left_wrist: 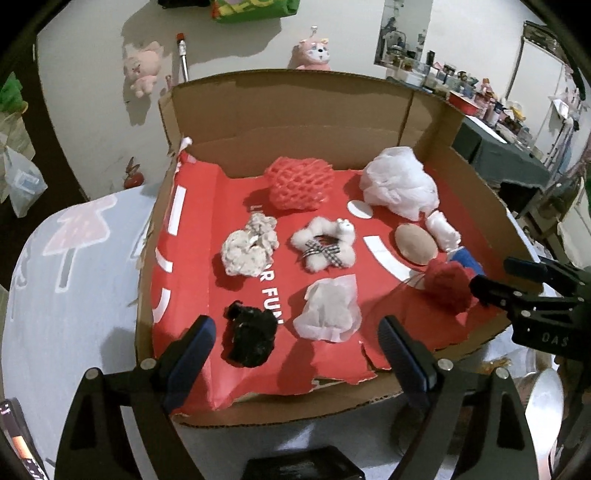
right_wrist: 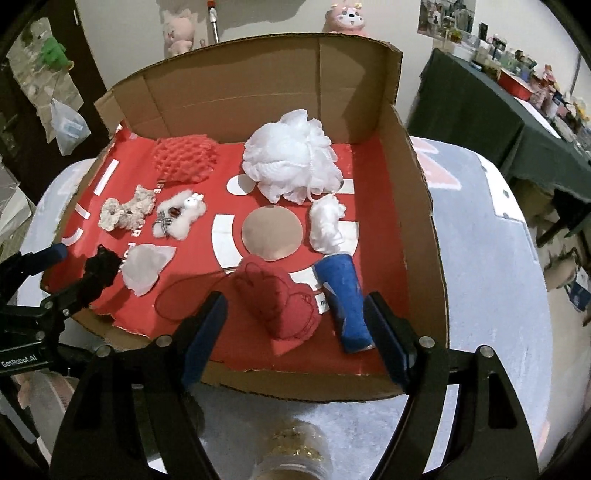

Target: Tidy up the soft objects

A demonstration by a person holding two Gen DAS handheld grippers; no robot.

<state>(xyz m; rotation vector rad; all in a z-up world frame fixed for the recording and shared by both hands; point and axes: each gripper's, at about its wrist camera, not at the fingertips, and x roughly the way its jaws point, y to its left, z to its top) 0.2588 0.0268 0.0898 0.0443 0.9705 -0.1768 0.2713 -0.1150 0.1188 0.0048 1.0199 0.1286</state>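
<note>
Our left gripper [left_wrist: 295, 354] gapes empty over the black scrunchie [left_wrist: 250, 340]; right gripper [right_wrist: 295, 334] spread wide beside it, seemingly empty.

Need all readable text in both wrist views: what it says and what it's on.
"GenRobot.AI": on the left gripper body, right wrist view.
"DAS": on the right gripper body, left wrist view; cut off at the frame edge.
"R FUN": white print on the red liner of the cardboard box; the rest is covered by soft items.
Green package at top of the left wrist view: lettering too blurred to read.
</note>
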